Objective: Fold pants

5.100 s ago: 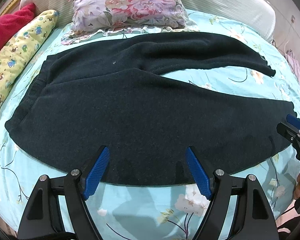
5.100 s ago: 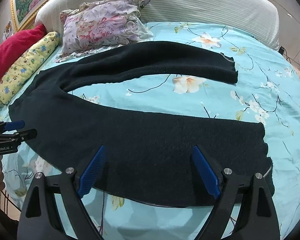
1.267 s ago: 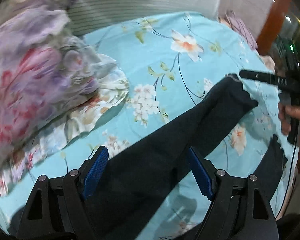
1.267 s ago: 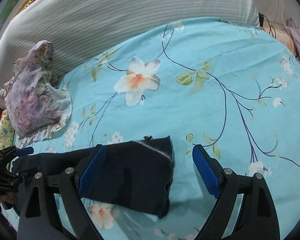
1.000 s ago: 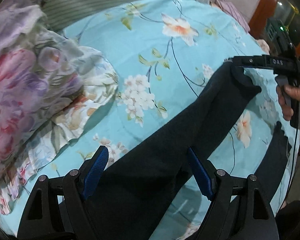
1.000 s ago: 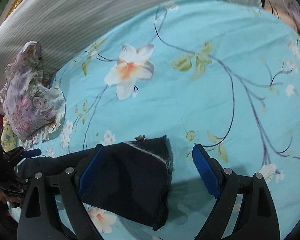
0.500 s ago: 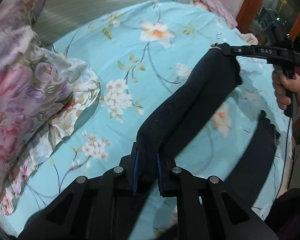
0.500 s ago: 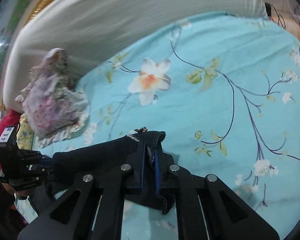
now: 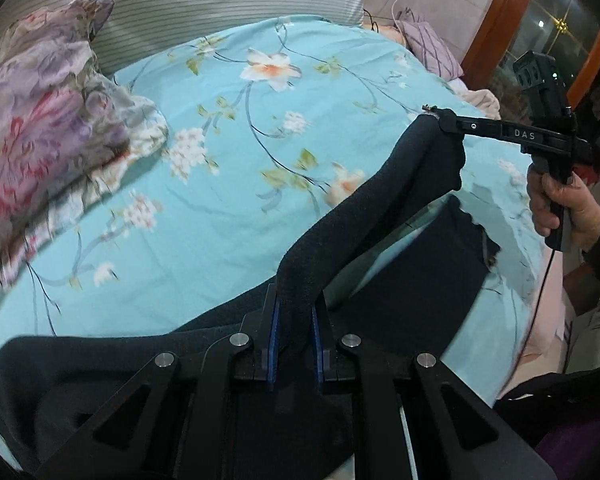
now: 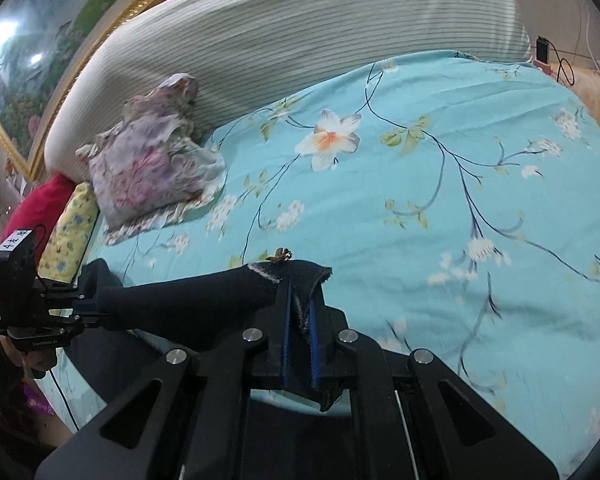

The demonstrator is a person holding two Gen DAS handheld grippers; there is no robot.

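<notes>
Pants [image 9: 380, 208] — one leg is clamped mid-length by the left gripper [image 9: 294, 344] and at the hem by the right gripper [image 10: 298, 344] — lifted for laying over the other leg [image 9: 432, 280].

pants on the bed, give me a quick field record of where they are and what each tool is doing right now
item: black pants
surface: bed with turquoise floral sheet
left tool: shut on the far leg, partway along it
right tool: shut on that leg's hem end
far leg: lifted off the sheet, strung between the tools
near leg: flat on the bed
nearby: floral pillow, striped headboard cushion
</notes>
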